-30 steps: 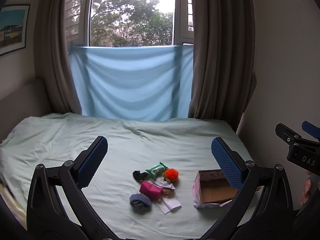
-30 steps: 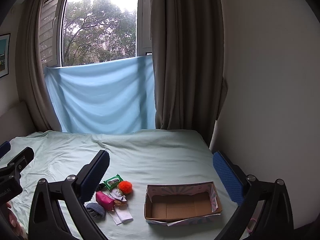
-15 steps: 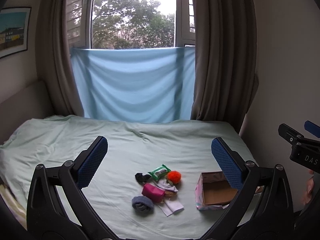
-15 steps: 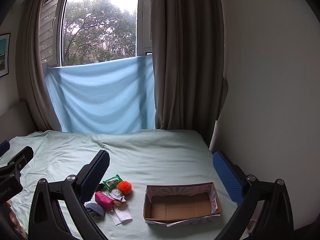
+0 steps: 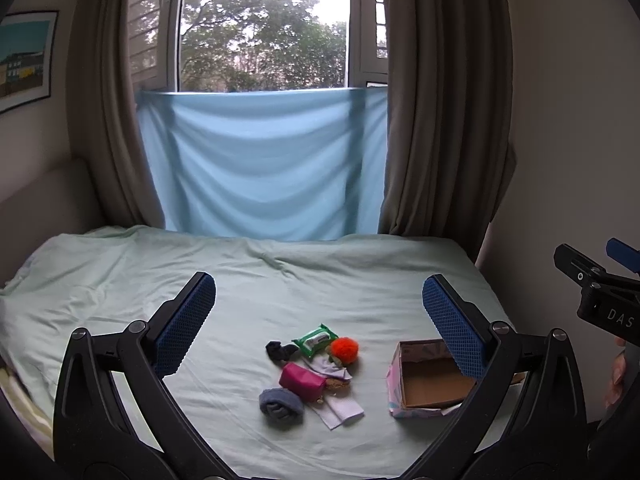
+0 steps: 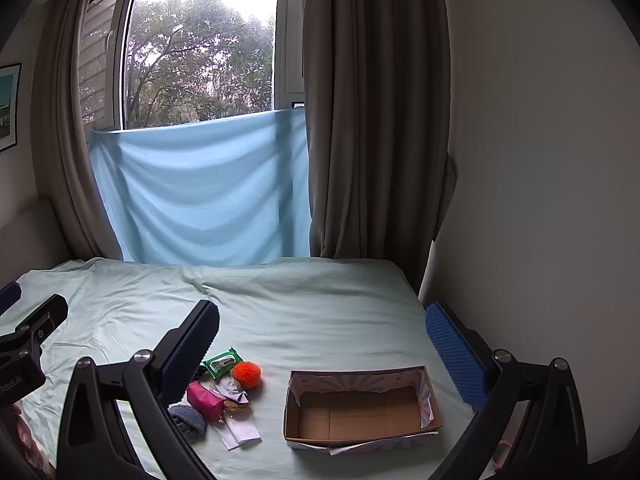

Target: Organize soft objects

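A small heap of soft things lies on the pale green bed sheet (image 5: 320,288): an orange pompom (image 5: 344,349), a green wipes pack (image 5: 316,338), a dark sock (image 5: 279,350), a pink pouch (image 5: 301,381), a rolled blue-grey sock (image 5: 280,405) and a white cloth (image 5: 340,411). An empty cardboard box (image 6: 360,408) with patterned sides stands right of the heap. My left gripper (image 5: 318,312) is open and empty, well above the heap. My right gripper (image 6: 322,344) is open and empty, above the box's near left side.
A blue sheet (image 5: 260,168) hangs under the window between brown curtains (image 6: 372,120). A wall (image 6: 540,160) runs close along the bed's right edge. The right gripper's body (image 5: 600,296) shows at the right edge of the left wrist view.
The left gripper has drifted slightly back and up, so the heap and box sit a little lower and smaller-shifted in its view. The right gripper has barely moved. Both stay open.
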A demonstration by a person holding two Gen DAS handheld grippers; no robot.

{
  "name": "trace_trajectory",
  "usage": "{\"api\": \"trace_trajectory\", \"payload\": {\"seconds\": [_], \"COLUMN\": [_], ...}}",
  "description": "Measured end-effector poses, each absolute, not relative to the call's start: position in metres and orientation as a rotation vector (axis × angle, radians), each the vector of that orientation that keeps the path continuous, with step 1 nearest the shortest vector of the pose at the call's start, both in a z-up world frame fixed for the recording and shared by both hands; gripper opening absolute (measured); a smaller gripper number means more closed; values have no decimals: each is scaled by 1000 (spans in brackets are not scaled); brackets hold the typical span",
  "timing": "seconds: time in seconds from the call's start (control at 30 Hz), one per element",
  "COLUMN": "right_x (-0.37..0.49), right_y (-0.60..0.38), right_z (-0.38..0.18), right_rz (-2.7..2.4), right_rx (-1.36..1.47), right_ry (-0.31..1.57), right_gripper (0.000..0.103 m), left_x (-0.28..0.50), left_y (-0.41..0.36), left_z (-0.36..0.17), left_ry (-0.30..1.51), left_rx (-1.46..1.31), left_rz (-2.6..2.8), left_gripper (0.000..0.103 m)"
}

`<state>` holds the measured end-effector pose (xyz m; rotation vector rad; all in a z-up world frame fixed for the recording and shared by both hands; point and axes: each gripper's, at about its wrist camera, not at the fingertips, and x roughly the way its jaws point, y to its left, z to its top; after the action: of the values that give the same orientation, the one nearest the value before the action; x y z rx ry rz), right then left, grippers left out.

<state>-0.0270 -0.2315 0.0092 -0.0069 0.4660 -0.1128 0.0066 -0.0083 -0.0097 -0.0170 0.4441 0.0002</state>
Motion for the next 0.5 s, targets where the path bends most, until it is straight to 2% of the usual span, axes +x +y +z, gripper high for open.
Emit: {"api": "trace_trajectory", "payload": {"seconds": [0.5], "right_x": [-5], "right_y": [-233], "right_z": [1], "right_rz": [-20], "right_rx": [-36], "right_ry": [484], "right_gripper": [103], "left_x": [7], "left_y": [5], "left_z": [-23], "left_ry": [465], "left_rx": [-63], "left_rz": [126], "left_gripper": [103]}}
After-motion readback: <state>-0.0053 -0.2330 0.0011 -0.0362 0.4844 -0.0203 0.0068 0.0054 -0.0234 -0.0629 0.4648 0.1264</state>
